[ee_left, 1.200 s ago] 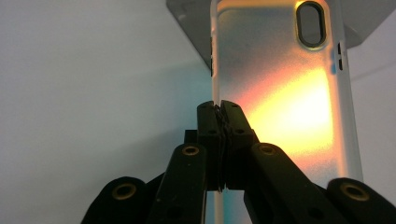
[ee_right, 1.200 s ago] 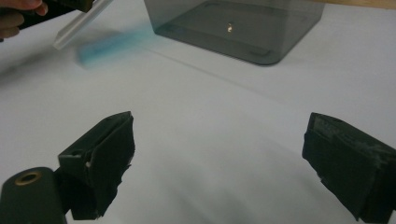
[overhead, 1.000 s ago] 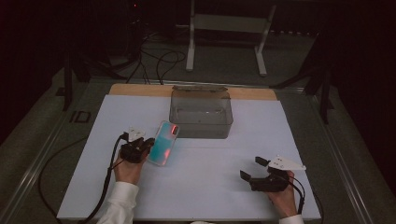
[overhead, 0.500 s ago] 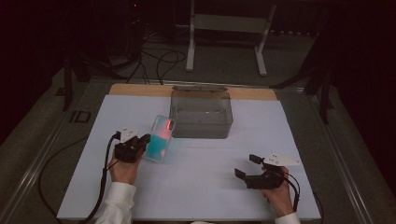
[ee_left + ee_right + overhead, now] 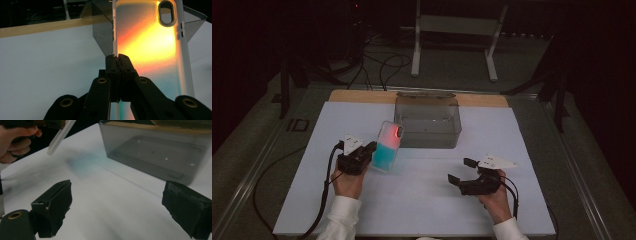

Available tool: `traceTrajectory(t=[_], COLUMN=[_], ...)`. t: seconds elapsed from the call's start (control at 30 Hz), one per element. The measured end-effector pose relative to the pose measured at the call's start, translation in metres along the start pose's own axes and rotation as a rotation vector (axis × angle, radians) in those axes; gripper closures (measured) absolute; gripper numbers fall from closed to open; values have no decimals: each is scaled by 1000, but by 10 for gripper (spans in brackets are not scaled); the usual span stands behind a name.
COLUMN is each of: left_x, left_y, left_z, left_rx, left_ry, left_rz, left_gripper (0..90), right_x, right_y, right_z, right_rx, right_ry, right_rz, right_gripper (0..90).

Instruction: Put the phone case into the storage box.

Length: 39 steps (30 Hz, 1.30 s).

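One hand-held gripper, the left (image 5: pixel 362 156), pinches the phone case (image 5: pixel 388 146) upright near the box (image 5: pixel 428 122); the right (image 5: pixel 466 172) gapes empty.

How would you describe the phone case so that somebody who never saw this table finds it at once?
Start at the white table and find the clear box near its far edge. Just to the box's left, the left tool holds the phone case tilted above the surface, pinched at one long edge. It is the one coloured thing: orange-red on top, teal below, with an oval camera hole.
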State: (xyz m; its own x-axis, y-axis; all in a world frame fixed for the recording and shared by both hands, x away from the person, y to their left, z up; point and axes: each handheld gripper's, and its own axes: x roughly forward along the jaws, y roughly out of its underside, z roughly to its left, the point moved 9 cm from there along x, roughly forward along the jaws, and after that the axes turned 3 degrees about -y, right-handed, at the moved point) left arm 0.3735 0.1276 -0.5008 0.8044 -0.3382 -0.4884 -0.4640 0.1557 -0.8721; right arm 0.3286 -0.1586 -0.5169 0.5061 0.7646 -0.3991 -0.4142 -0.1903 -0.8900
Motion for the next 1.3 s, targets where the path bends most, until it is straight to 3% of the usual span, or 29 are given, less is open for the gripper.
traceTrajectory(t=[0.53,1.0,1.3], left_x=[2,-1,-4], left_y=[-2,-6,-10], left_z=[-16,-23,-28], left_rx=[36,58,74], left_ry=[-2,21,30], left_rz=[-20,-58,-89], left_gripper=[888,888,888], right_x=[38,65,80], right_y=[-23,-38,-43], right_z=[25,41,48], right_rx=[-6,-17,-28], right_ry=[-81,-117,-114], right_rz=[35,70,89], right_gripper=[92,95,131])
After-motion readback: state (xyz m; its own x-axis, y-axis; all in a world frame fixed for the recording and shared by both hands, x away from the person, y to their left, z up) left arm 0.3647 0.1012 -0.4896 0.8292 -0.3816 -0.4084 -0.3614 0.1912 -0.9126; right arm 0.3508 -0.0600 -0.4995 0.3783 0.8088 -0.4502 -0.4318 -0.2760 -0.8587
